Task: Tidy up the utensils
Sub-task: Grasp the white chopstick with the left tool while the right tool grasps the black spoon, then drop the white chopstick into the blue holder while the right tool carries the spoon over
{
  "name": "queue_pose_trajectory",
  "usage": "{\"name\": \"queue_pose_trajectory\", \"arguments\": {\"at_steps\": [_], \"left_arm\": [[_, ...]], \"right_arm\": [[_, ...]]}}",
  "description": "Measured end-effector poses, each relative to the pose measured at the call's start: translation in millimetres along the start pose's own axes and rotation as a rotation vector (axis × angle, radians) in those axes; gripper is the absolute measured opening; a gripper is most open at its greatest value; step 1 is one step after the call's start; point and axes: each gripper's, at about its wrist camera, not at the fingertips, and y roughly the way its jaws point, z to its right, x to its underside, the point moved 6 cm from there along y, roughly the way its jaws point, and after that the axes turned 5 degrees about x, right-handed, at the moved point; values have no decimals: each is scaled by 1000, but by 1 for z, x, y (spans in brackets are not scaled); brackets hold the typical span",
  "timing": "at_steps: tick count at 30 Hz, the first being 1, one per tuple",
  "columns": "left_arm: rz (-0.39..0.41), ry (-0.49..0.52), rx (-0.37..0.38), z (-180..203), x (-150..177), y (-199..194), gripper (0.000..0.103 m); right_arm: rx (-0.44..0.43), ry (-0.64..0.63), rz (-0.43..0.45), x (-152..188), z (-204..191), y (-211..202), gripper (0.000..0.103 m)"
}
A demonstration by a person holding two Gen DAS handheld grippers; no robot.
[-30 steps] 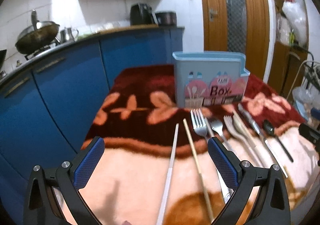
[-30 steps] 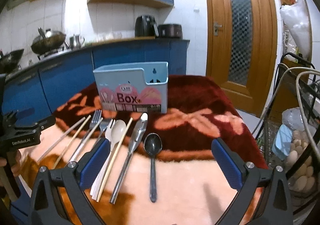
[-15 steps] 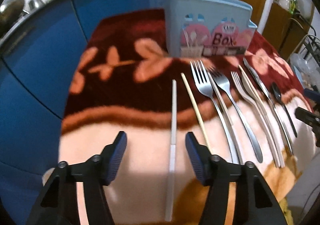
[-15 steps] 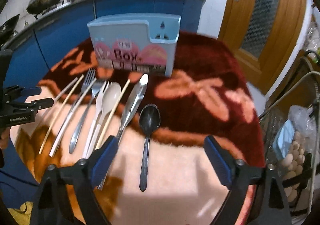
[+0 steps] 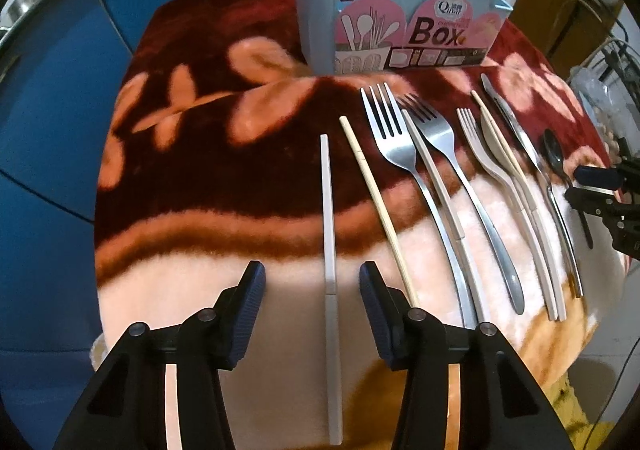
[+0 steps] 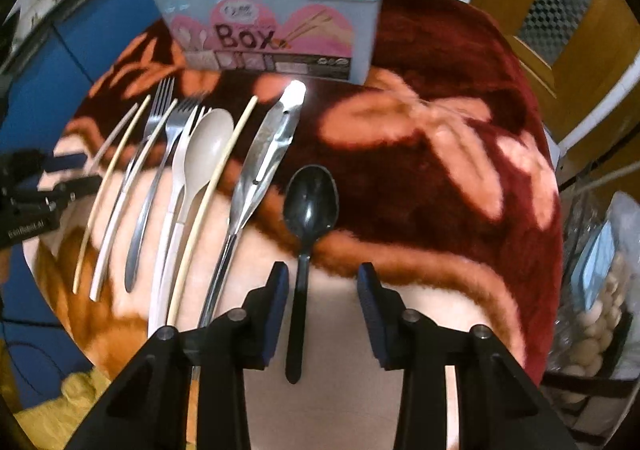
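A row of utensils lies on a red and pink blanket point(image 5: 208, 153) in front of a pale blue utensil box point(image 5: 400, 9) point(image 6: 272, 9). My left gripper point(image 5: 311, 288) points down over a grey chopstick point(image 5: 329, 250); its jaws are closing, the chopstick lies between them, and the pads stand clear of it. My right gripper point(image 6: 322, 288) straddles the handle of a black spoon point(image 6: 310, 201); its jaws are closing too, the left pad near the handle with no visible touch. Between lie forks point(image 5: 394, 137), a beige spoon point(image 6: 210, 145), chopsticks and a steel tool point(image 6: 272, 145).
Blue cabinets point(image 5: 60, 89) stand to the left of the table. A wooden door point(image 6: 560, 9) is at the back right. A wire rack with bags point(image 6: 596, 290) stands close by the table's right edge. The right gripper shows at the right rim point(image 5: 600, 189) of the left wrist view.
Both grippers have tipped down toward the blanket and come closer to it. Both pairs of jaws have narrowed, the left around the grey chopstick, the right around the black spoon's handle.
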Motion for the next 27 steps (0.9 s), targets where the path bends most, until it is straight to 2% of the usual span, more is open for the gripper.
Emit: {"name": "queue_pose_trajectory", "arguments": {"at_steps": [2,4,6,8,11,15,21,27], "left_arm": [[-25,15,6,-1,-5,1,43],[-42,18,11,-1,-9,2,33],[-61,17,36,2,-10,0,15],[-69,16,48,7,-12,0,10],[-57,1,53,8,-14,0,6],[-8,-38,78,7,-15,-5,5],[121,-71,110,3,-7,-28,5],[303,-108,138,1,-11,-61,5]], "right_arm": [[-6,-12,-27,-2,-1,0,36],[-15,-13,-46,-5,0,1,32],[-29,-3,-64,-8,1,2,31],[-35,-1,-73,-13,4,10,29],[-39,-2,-62,-14,6,11,25],[-44,16,-14,-11,6,6,8],[-89,64,115,4,11,-13,8],[-91,89,271,9,14,-40,8]]}}
